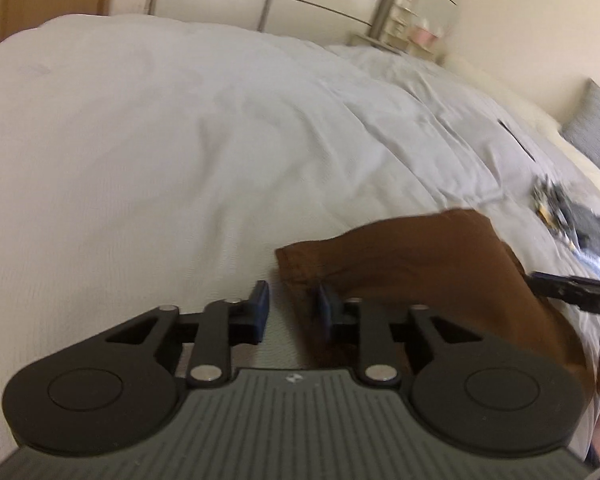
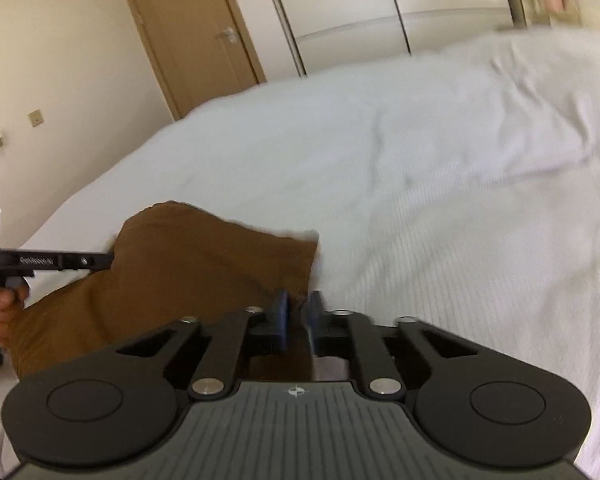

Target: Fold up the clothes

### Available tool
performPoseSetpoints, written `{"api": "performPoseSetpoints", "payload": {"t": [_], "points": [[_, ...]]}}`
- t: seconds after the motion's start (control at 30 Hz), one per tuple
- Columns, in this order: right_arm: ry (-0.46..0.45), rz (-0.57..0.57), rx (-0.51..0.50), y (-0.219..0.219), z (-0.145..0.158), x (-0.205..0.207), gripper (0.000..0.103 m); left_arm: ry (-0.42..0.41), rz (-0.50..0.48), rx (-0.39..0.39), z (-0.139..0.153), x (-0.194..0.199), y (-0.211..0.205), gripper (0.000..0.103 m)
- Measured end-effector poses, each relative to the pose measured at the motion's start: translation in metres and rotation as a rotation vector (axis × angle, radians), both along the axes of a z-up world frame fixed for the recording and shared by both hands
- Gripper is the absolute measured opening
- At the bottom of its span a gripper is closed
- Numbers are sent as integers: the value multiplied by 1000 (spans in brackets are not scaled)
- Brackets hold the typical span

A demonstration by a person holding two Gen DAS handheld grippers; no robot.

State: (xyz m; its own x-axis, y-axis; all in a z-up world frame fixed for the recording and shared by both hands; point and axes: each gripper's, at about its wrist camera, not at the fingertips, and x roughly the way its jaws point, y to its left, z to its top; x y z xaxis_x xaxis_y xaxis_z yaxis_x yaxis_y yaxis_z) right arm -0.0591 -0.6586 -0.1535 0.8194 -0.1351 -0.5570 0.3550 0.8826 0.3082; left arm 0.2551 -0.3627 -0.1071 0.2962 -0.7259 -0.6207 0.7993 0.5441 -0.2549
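Between your right gripper's (image 2: 299, 312) nearly closed fingers sits a pinched edge of the brown garment (image 2: 188, 264), while your left gripper (image 1: 292, 304) gapes beside its corner on the white bedspread (image 1: 160, 140), wardrobe (image 2: 380, 0) ahead.

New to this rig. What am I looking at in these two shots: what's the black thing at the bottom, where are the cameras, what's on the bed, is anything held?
No robot arm here: a person carries a two-finger gripper in each hand, and each has a fisheye camera looking along its fingers. The black and grey shape at the bottom of each picture is that gripper's own body.

One picture is from the left gripper, the other from the right gripper. Each also catches the other gripper at the frame edge, with the person's hand on its handle.

The surface is a bed with a white cover. On it lies a brown garment, and some dark items too blurred to name.

The right gripper looks closed on the garment's edge. The left one is open, its right finger touching the fabric.
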Motion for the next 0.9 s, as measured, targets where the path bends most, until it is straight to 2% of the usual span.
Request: {"api": "performPoseSetpoints", "payload": {"t": [0.03, 0.17, 0.27, 0.33, 0.37, 0.43, 0.53, 0.6, 0.63, 0.77, 0.9], "points": [[-5, -12, -25, 3, 4, -4, 35, -28, 17, -1, 6, -4, 5, 26], [-66, 1, -115, 26, 27, -24, 36, -151, 19, -4, 34, -38, 31, 26], [-122, 80, -133, 59, 40, -36, 36, -180, -58, -42, 48, -83, 44, 26], [-143, 148, -114, 83, 42, -38, 36, -166, -135, -68, 47, -109, 49, 26], [-142, 188, -106, 98, 41, -35, 35, -176, -172, -52, 43, -120, 50, 26], [-128, 250, -97, 120, 34, -29, 35, -177, -186, -29, 30, -119, 53, 25], [-55, 297, -85, 137, 13, -19, 32, -164, -185, -9, 10, -110, 59, 29], [-5, 303, -125, 138, 1, -23, 19, -155, -185, 4, -3, -104, 63, 32], [20, 305, -148, 138, -4, -25, 18, -151, -184, 11, -10, -101, 65, 32], [51, 270, -156, 129, 6, -39, 17, -210, -203, 49, -4, -107, 65, 32], [2, 273, -214, 135, 25, -28, 21, -257, -207, 69, -3, -116, 54, 32]]}}
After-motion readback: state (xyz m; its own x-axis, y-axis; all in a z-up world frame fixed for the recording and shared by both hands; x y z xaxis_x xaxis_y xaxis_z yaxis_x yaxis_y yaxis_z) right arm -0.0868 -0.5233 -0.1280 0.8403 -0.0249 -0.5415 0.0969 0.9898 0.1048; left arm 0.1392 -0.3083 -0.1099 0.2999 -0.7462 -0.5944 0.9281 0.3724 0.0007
